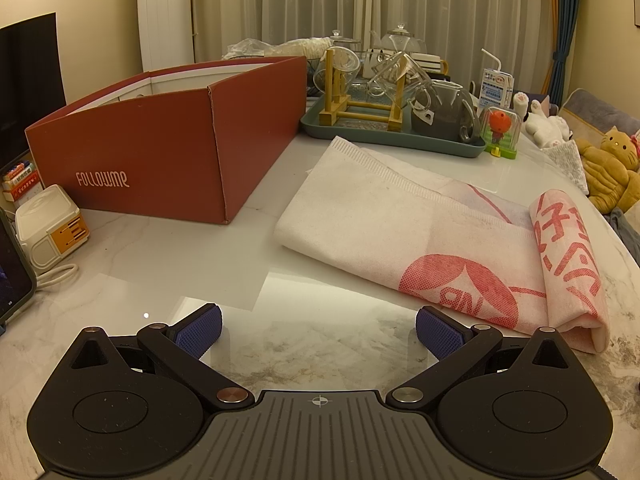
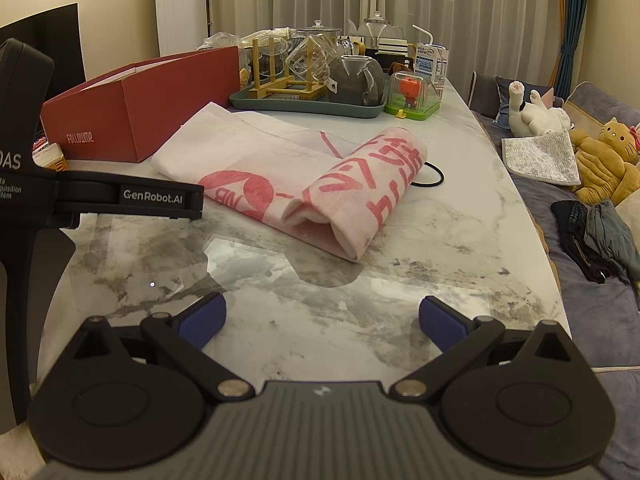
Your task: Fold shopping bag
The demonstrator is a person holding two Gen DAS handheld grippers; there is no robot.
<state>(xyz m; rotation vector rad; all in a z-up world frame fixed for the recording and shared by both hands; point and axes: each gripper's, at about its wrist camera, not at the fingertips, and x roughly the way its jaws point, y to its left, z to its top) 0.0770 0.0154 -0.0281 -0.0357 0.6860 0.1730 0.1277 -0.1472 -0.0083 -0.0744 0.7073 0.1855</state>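
Shopping bag (image 1: 400, 232) lies on marble tabletop (image 1: 168, 264), right end rolled up (red print showing). Left tongs (image 1: 319, 332) and right tongs (image 2: 322, 322) both spread wide, holding nothing. Only right wrist view shows black hair tie (image 2: 434, 178) behind roll.

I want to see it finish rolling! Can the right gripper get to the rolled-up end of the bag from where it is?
Probably yes. The right gripper is open, and only bare marble table lies between it and the shopping bag's rolled end. The left gripper sits off to the side, not across that path.
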